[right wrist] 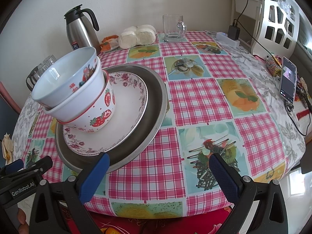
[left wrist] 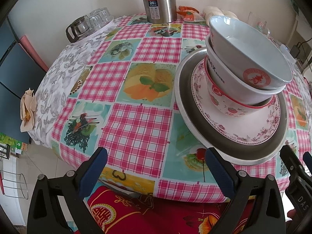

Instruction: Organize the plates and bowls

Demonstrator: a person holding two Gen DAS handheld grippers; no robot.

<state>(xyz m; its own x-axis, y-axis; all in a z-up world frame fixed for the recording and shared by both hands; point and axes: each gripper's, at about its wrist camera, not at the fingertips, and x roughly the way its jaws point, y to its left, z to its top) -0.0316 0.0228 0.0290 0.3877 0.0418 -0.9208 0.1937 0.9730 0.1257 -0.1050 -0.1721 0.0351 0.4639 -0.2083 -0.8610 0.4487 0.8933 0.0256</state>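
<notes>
A stack stands on the round table: a wide metal plate (left wrist: 183, 89) (right wrist: 156, 89) at the bottom, a floral plate (left wrist: 253, 124) (right wrist: 126, 113) on it, then a strawberry bowl (left wrist: 226, 105) (right wrist: 101, 111), a white bowl (left wrist: 234, 81) (right wrist: 78, 101) and a pale blue bowl (left wrist: 251, 50) (right wrist: 58, 78) nested and leaning. My left gripper (left wrist: 156, 156) is open and empty at the table's near edge, left of the stack. My right gripper (right wrist: 159, 160) is open and empty, with its left finger (right wrist: 95, 175) over the metal plate's near rim.
A steel thermos jug (left wrist: 159, 2) (right wrist: 81, 31), upturned glasses and a glass pot (left wrist: 87, 23), buns (right wrist: 136, 35) and a glass mug (right wrist: 173, 28) stand at the back. A phone (right wrist: 287, 80) with cables lies at the right edge. A red cloth (left wrist: 156, 214) is below the table's near edge.
</notes>
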